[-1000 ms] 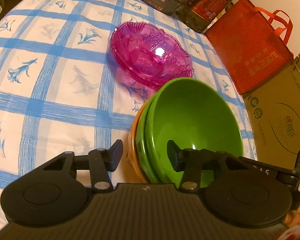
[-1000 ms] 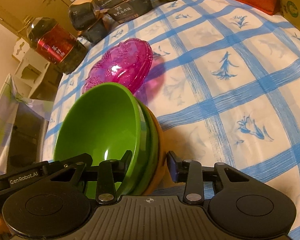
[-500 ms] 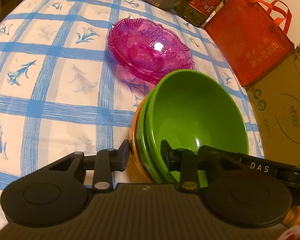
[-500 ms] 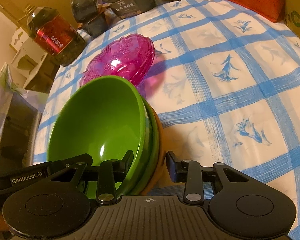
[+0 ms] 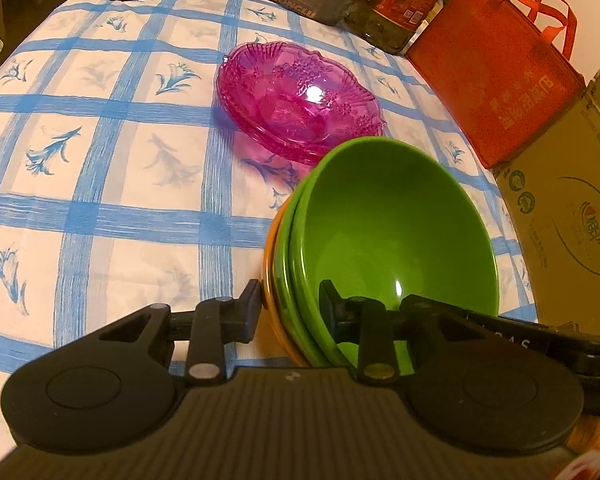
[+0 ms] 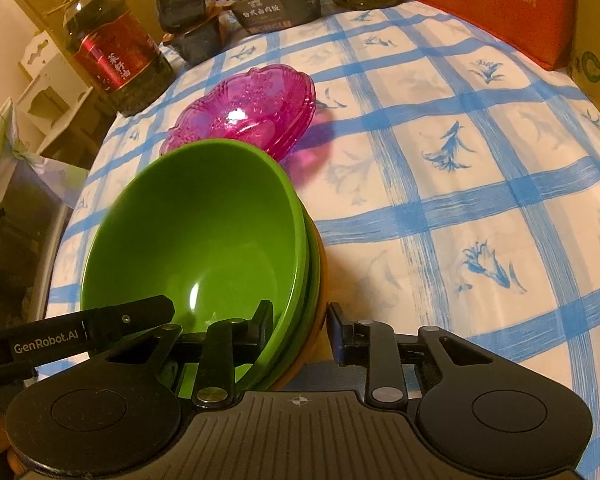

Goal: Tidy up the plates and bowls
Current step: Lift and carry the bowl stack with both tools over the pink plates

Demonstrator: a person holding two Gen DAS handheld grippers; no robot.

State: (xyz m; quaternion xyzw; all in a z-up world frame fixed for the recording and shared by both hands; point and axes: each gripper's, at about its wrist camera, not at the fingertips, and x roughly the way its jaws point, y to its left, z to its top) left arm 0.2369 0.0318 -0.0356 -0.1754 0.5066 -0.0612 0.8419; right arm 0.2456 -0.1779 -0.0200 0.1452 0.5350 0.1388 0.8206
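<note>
The step in hand was judged to be a two-handed grip on the nested stack of bowls [image 5: 380, 248], taken on opposite sides of its rims.

Left gripper [image 5: 289, 309]: jaws nearly closed across the stacked rims, one finger outside against the orange bottom bowl [image 5: 269, 280], the other inside the glossy green plastic top bowl [image 5: 396, 232]. Contact on the outer side was seen; full pressure could not be confirmed.

Right gripper [image 6: 299, 326]: jaws were closing, the rims between them. The inner finger was seen within the green bowl; a small gap seemed left at the outer finger.

The stack was noted at the near edge of the blue-checked flowered tablecloth [image 5: 100, 184], tilted, with a second green bowl sandwiched in the middle. The pink translucent pressed-glass dishes [image 5: 300, 96], apparently two nested, lay at about 11 o'clock from the stack in the left wrist view, just beyond it, apart as far as could be told.

The next move was judged to call for both grips being firmed evenly, then a level lift, so that the smooth bowls would not be slid against each other.
</note>
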